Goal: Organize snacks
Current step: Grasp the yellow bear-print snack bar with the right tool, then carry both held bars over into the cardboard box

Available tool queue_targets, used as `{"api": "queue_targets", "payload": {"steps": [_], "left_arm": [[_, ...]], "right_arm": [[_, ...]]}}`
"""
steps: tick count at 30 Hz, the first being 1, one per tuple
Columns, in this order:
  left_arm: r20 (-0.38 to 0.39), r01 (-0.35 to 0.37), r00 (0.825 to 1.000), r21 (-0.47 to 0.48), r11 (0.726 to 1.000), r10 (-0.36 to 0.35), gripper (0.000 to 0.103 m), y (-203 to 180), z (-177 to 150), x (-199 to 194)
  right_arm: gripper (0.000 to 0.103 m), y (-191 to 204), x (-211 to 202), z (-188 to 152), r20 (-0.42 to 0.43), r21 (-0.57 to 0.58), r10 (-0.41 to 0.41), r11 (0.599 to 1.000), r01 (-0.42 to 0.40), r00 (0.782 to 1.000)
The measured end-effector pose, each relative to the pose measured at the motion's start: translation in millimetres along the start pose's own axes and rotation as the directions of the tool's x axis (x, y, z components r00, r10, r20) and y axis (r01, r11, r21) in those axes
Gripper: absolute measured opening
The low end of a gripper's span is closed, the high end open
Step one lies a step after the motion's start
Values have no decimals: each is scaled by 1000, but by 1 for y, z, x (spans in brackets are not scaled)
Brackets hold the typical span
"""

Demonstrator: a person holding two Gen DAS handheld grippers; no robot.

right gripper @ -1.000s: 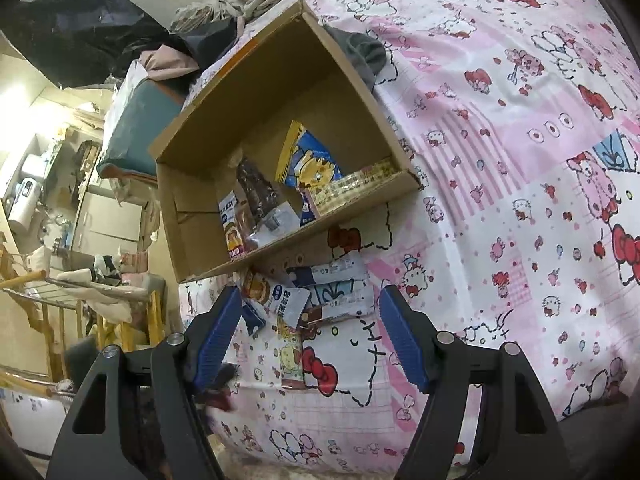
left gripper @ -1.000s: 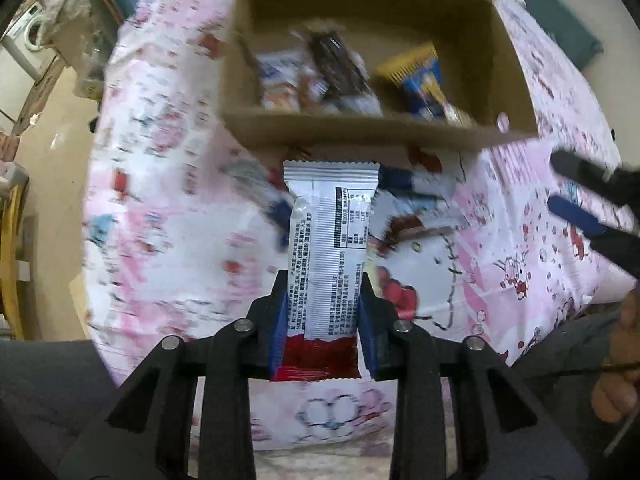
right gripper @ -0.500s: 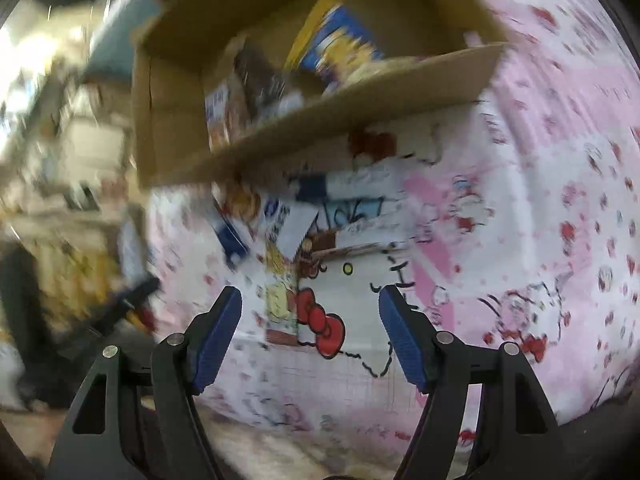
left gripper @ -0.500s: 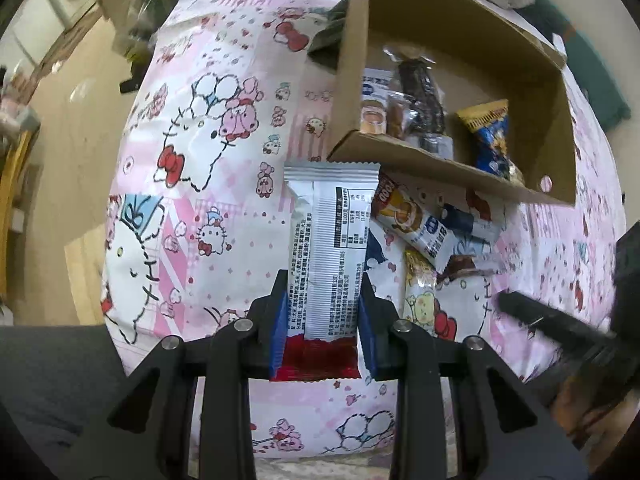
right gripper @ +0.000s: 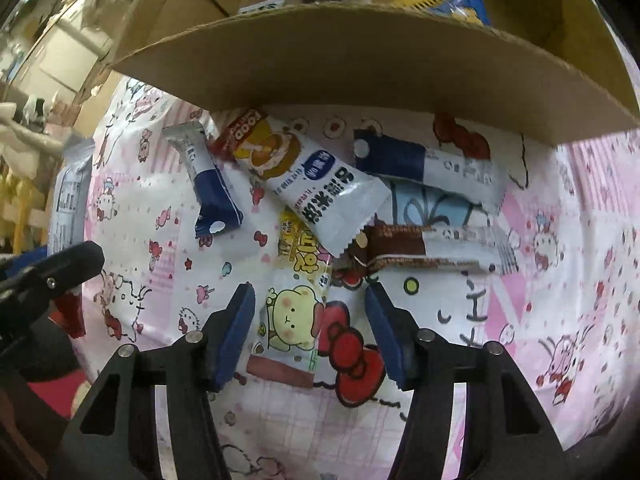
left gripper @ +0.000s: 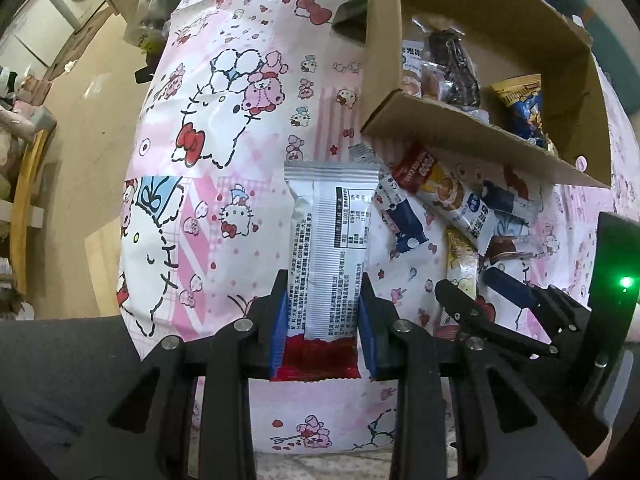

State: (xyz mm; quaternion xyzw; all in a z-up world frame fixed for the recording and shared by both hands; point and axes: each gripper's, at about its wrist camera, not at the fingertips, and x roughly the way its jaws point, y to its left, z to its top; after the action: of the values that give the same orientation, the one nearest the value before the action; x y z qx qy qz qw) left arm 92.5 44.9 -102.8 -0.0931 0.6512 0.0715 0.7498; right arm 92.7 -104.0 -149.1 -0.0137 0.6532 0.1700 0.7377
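Crinkly foil bar wrapper point(left gripper: 330, 240) clamped in left gripper point(left gripper: 323, 332), right gripper point(right gripper: 310, 334) closing astride glossy bear-print packet point(right gripper: 290, 320), pads not touching, corrugated cardboard box point(right gripper: 360, 60) beyond

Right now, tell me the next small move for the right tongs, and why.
Probably finish closing the right tongs on the yellow bear packet. The jaws are closing with that packet lying on the cloth between them, the pads not yet pressing it. The left tongs already grip the silver and red packet, and the cardboard box sits just beyond.

Six loose snack packets point(right gripper: 320, 196), one box point(right gripper: 360, 60)
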Motion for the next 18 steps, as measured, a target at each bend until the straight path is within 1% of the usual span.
{"api": "queue_targets", "payload": {"steps": [1,2,3,4,5,7,11,15,16,17,18], "left_arm": [[2,5,1000,-1,1000,-5,27,0,-1,-1],[5,6,1000,1,1000,-6,27,-1,-1,-2],[8,3,1000,7,1000,-3,27,-2,-1,-2],[11,-2,1000,14,1000,1,27,-3,-1,-3],[15,-7,1000,16,1000,7,27,-4,0,-3],[20,-17,1000,14,1000,17,27,-4,0,-2],[18,-29,999,8,1000,29,27,-1,-1,0],[18,-38,999,2,999,38,27,2,-2,2],[19,-35,999,-4,999,35,27,3,-2,2],[26,-27,999,-20,999,27,27,5,-2,1],[36,-21,999,-34,999,22,27,7,-2,-1]], "right_arm": [[54,-1,1,0,2,-4,0,1000,0,1000],[43,0,0,0,5,-11,-8,1000,8,1000],[27,-1,0,0,7,-19,-13,1000,13,1000],[27,-3,0,0,0,-16,11,1000,-11,1000],[27,-6,-1,0,-13,11,59,998,-59,998],[27,-11,-4,-3,-26,44,118,992,-116,993],[27,-18,-13,-18,-43,61,180,982,-178,983],[27,-17,-23,-29,-57,63,217,975,-213,974],[27,-18,-28,-32,-62,83,245,967,-239,968],[27,-21,-31,-35,-65,123,288,952,-279,955],[27,-26,-33,-36,-60,138,309,944,-299,949]]}}
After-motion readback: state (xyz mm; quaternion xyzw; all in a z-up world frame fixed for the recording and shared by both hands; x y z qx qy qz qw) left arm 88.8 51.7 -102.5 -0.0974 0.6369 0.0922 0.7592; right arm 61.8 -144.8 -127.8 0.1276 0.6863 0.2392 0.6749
